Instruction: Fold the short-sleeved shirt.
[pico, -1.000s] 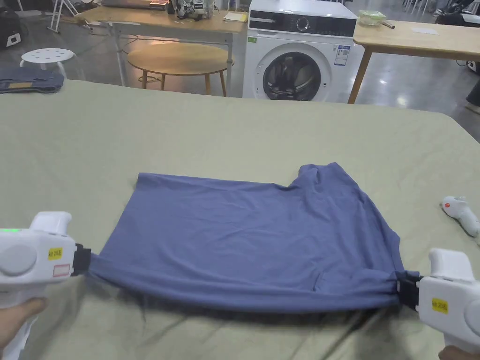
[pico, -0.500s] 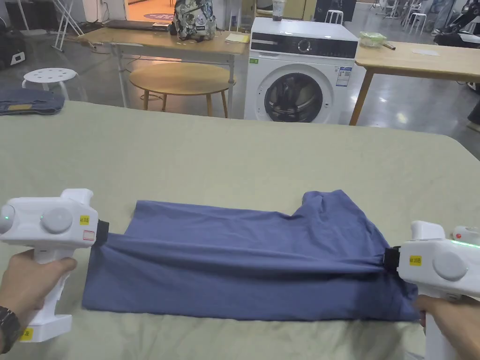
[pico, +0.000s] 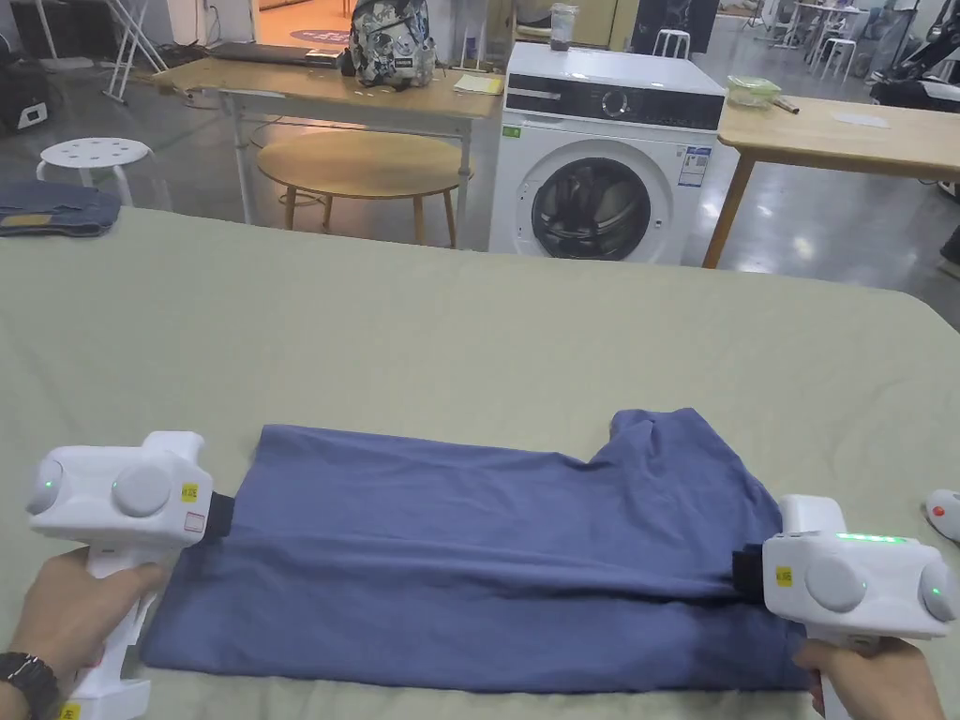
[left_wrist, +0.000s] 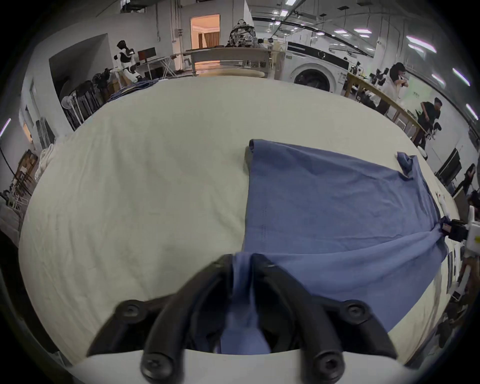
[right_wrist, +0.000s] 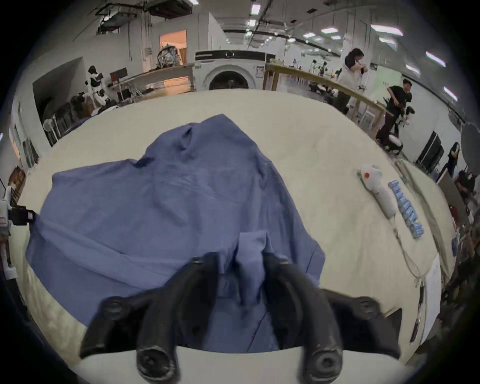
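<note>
Two grippers pinch one blue shirt (pico: 487, 553) across the table (pico: 469, 337), which is draped in a pale green sheet; shirt lies near the table's front edge, its lower half doubled up over the upper half, fold line along the near side. Left gripper (pico: 225, 517) at the shirt's left edge; in its own view (left_wrist: 242, 262) both jaws are drawn narrow, pressing a bunched strip of blue cloth between them. Right gripper (pico: 742, 574) at the shirt's right edge; its own view (right_wrist: 240, 257) shows the same, jaws close-set with a wad of cloth clamped between them. One sleeve (pico: 656, 436) juts toward the far side at the right. A white handheld device (right_wrist: 376, 189) lies on the sheet, well apart to the right; washer (pico: 600, 155) stands beyond the table.
</note>
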